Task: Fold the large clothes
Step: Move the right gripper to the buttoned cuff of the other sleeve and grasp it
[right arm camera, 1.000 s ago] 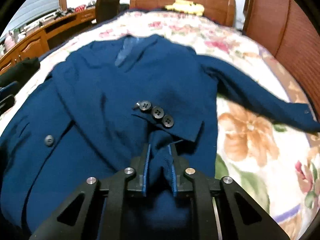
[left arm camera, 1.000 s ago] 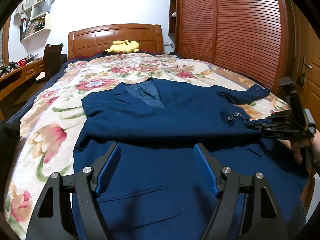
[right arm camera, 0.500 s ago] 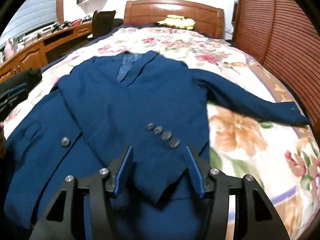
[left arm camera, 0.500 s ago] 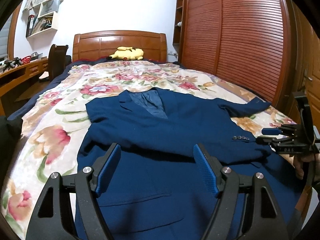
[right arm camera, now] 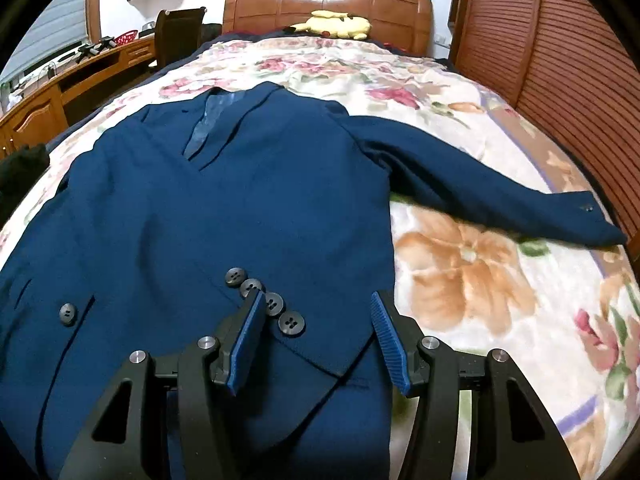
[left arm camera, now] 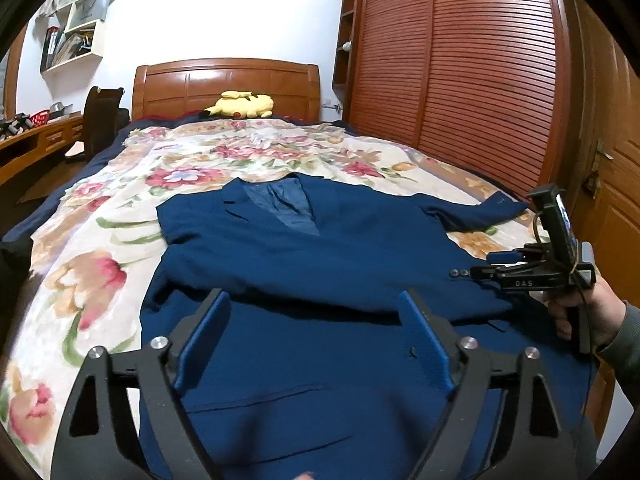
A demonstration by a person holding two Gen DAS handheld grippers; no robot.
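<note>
A navy blue suit jacket [left arm camera: 320, 264] lies face up on the bed, collar toward the headboard; it also shows in the right wrist view [right arm camera: 200, 208]. One sleeve is folded across the chest, its cuff with several dark buttons [right arm camera: 264, 300] near the jacket's right edge. The other sleeve [right arm camera: 480, 184] stretches out to the right on the bedspread. My left gripper [left arm camera: 316, 340] is open and empty above the jacket's lower part. My right gripper [right arm camera: 316, 336] is open and empty just above the buttoned cuff; it also shows in the left wrist view [left arm camera: 500, 264].
The bed has a floral bedspread [left arm camera: 100, 280] and a wooden headboard [left arm camera: 228, 84] with a yellow plush toy [left arm camera: 240, 106] in front. A slatted wooden wardrobe [left arm camera: 480, 80] stands at the right. A desk [right arm camera: 80, 76] and chair [right arm camera: 180, 36] stand at the left.
My right gripper has opened and let go of the folded sleeve cuff, which now lies on the jacket. Both grippers have pulled back and up a little.
</note>
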